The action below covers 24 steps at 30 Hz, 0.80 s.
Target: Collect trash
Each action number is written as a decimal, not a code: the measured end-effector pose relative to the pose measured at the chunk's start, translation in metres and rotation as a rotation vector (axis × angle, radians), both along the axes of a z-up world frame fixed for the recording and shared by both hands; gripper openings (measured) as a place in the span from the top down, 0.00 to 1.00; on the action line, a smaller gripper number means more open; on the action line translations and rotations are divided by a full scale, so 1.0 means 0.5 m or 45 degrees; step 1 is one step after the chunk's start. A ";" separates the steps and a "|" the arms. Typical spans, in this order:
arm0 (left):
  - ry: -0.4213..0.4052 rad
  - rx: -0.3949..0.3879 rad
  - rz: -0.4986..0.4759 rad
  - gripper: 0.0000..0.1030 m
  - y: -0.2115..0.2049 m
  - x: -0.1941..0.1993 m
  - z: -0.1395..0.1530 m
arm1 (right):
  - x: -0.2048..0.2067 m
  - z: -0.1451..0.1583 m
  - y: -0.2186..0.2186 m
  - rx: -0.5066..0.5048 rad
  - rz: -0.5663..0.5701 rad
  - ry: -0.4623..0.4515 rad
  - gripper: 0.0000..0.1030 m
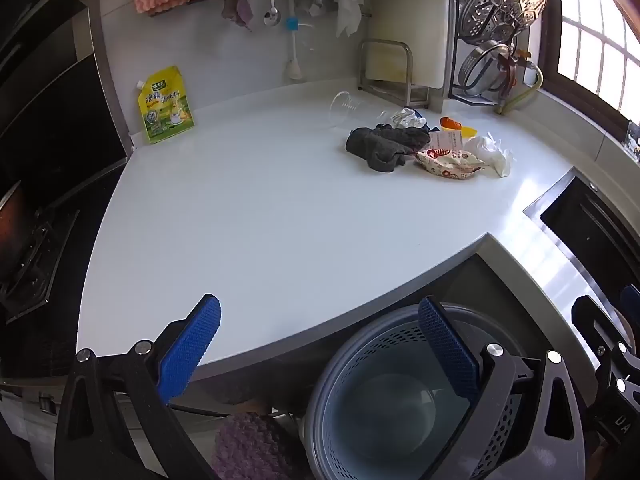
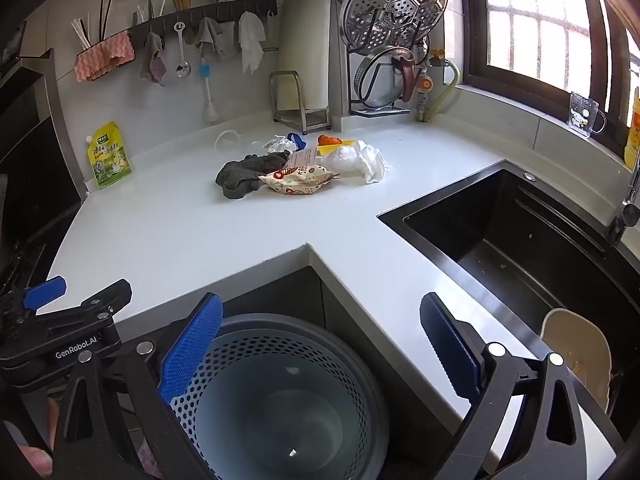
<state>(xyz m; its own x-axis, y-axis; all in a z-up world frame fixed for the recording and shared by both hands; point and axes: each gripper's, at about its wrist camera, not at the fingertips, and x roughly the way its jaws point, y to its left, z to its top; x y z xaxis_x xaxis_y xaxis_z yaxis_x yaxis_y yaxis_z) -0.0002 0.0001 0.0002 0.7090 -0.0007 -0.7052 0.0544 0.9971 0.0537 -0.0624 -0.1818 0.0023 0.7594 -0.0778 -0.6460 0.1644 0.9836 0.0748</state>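
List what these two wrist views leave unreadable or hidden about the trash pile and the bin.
- Trash pile: in both views it is far off and small; the items under the dark cloth and the snack wrapper overlap, so no count is possible.
- Receipt: print too small to read.
- Clear plastic cup: barely visible against the counter.
- Bin: the left view's bottom edge and the gripper cut off its near rim.
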 end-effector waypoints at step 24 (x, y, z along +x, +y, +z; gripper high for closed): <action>-0.008 -0.014 0.015 0.06 0.016 0.000 0.015 | 0.001 0.009 0.004 -0.012 0.007 -0.003 0.08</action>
<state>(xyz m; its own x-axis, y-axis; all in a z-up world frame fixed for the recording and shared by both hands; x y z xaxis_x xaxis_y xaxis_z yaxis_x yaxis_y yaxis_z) -0.0004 0.0079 0.0077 0.7132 0.0002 -0.7009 0.0422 0.9982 0.0432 -0.0618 -0.1800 0.0066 0.7615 -0.0798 -0.6432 0.1591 0.9850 0.0662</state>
